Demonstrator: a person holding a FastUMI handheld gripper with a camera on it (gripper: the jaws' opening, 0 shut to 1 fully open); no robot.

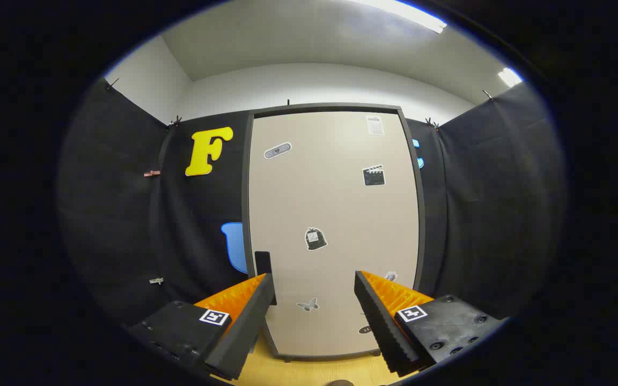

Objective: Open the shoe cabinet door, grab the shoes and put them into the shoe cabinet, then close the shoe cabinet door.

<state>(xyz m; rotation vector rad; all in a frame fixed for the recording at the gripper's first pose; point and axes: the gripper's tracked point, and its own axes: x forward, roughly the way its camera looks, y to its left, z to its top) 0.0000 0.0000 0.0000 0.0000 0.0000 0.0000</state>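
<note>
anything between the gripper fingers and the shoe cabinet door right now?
Nothing. In the gripper view the gripper is open, its fingers spread apart, and the closed shoe cabinet door stands just ahead with only bare wooden floor between.

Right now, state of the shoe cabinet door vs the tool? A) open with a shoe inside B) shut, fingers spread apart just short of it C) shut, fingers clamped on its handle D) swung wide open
B: the cabinet door sits flush in its dark frame, and the tool has its fingers apart, holding nothing.
</note>
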